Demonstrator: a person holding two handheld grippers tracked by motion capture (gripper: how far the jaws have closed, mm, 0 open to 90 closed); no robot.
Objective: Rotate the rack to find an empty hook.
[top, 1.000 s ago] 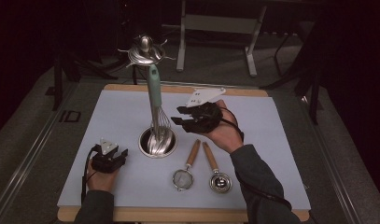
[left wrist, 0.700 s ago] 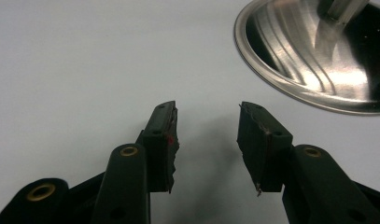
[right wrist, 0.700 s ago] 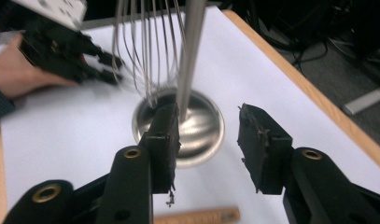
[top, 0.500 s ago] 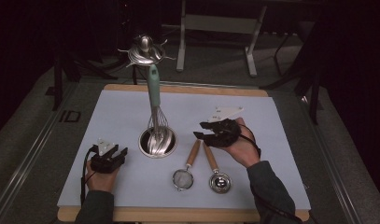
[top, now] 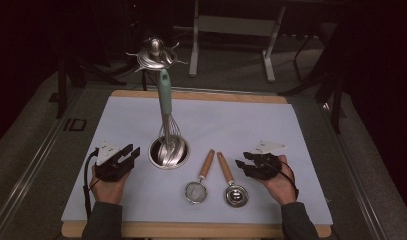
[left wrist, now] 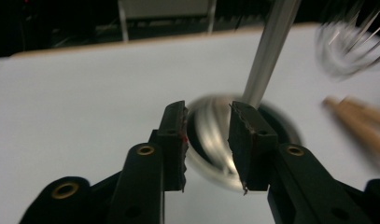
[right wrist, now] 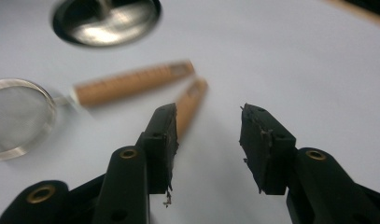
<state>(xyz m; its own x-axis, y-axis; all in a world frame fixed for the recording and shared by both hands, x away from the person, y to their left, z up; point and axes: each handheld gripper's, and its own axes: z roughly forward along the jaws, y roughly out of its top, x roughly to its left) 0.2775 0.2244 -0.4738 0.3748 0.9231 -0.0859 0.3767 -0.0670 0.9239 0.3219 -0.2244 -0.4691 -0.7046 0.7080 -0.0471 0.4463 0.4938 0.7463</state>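
A steel cup (top: 169, 152) stands on the pale mat with a teal-handled whisk (top: 164, 97) leaning upright in it. To its right lie a small strainer (top: 196, 191) and a small steel scoop (top: 236, 195), both with wooden handles. My left gripper (top: 130, 152) hovers left of the cup, pointing at it. Its jaws have just been closing, and nothing is between them (left wrist: 207, 109). The cup (left wrist: 215, 140) shows blurred behind them. My right gripper (top: 242, 163) sits low, right of the scoop. It is open (right wrist: 207, 112), its jaws having just widened a little, with the scoop's handle (right wrist: 190, 105) beyond its left jaw.
A wooden board (top: 201, 230) carries the mat (top: 241, 120). An ornate steel stand (top: 153, 55) rises behind the board's back left. Dark floor and metal furniture legs (top: 268, 55) lie beyond. Bare mat stretches across the back right and far left.
My right hand swept from beside the whisk down and right to the mat's front right. My left gripper rose slightly and its jaws narrowed. The whisk and utensils stayed put.
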